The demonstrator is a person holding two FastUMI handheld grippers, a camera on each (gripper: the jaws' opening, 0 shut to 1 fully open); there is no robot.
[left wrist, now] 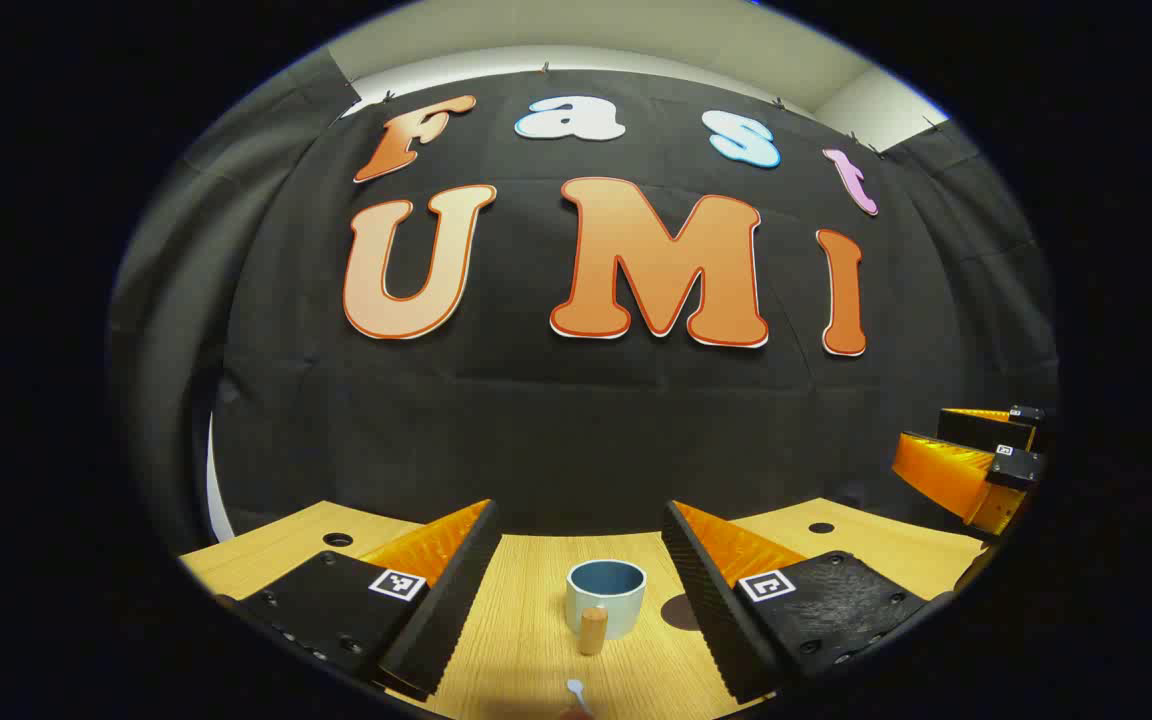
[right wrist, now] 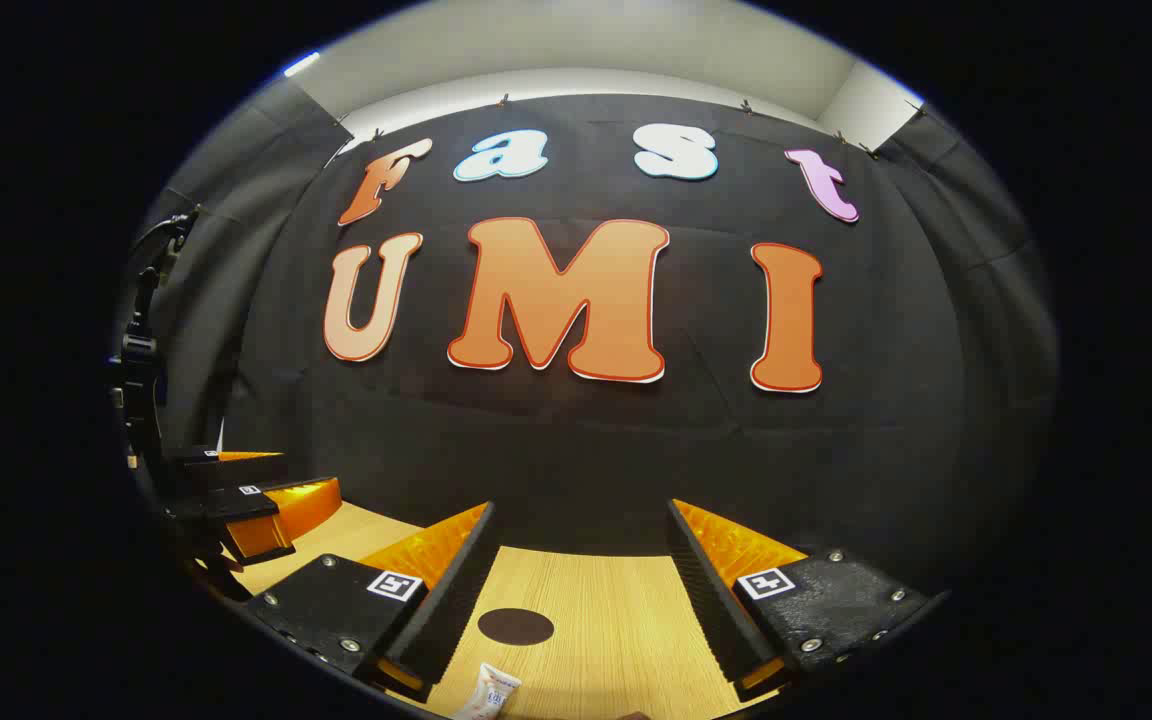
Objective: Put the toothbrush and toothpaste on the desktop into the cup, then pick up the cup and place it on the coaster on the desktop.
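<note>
In the left gripper view the left gripper point(left wrist: 576, 590) hangs over the desk point(left wrist: 526, 650) with its fingers spread wide and empty. Between them stands the cup point(left wrist: 606, 595), near the desk's far edge, with the coaster point(left wrist: 681, 610) just beside it. The toothbrush point(left wrist: 576, 692) head lies nearer the front edge. In the right gripper view the right gripper point(right wrist: 581, 590) is likewise agape; the toothpaste point(right wrist: 486, 692) lies toward the front edge

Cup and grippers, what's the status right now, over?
Left gripper and right gripper: jaws open, holding nothing. Cup upright on the desktop, empty; toothbrush and toothpaste lie on the desk. Coaster bare, nothing in the way.
</note>
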